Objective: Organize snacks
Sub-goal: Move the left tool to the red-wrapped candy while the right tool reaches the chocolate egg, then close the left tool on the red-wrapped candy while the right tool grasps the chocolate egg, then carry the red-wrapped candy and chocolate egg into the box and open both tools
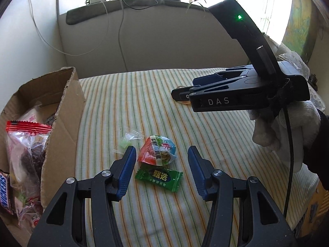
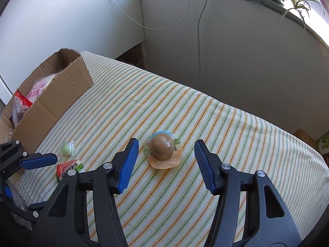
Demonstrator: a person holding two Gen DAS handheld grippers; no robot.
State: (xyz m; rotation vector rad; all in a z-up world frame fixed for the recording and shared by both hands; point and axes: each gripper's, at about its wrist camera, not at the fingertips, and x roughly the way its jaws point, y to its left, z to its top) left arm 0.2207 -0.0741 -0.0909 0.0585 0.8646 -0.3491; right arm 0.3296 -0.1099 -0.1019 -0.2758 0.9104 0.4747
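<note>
Both sets of jaws stand apart with nothing gripped, each aimed down at the striped cloth (image 1: 156,94) over the bench.

In the left wrist view, the left gripper (image 1: 162,151) has its blue pads (image 1: 126,173) on either side of two snacks lying flat on the cloth. A round egg pack (image 1: 157,151), printed in red, green and blue, lies between the jaw tips, nearer the left pad. A green candy (image 1: 159,177) lies just nearer the camera, deeper in the gap, and touches neither pad. Just beyond the left tip sits a clear wrapper with a pale green sweet (image 1: 126,141). Left of the jaws stands an open cardboard box (image 1: 61,135), already holding several packets; a red-topped bag (image 1: 24,144) leans at its near end and a Snickers bar (image 1: 5,193) shows at the picture's edge. Up and to the right of the jaws hangs the right gripper (image 1: 176,94), carried by a white-gloved hand (image 1: 287,127), its tips over the cloth.

In the right wrist view, the right gripper (image 2: 166,150) frames a brown egg (image 2: 161,147) sealed on a round, orange-edged pack; it lies between the tips without touching either pad. To the left of these jaws the left gripper's blue pad (image 2: 39,161) reaches in near the red pack and the pale green sweet. The box lies farther left and beyond.
</note>
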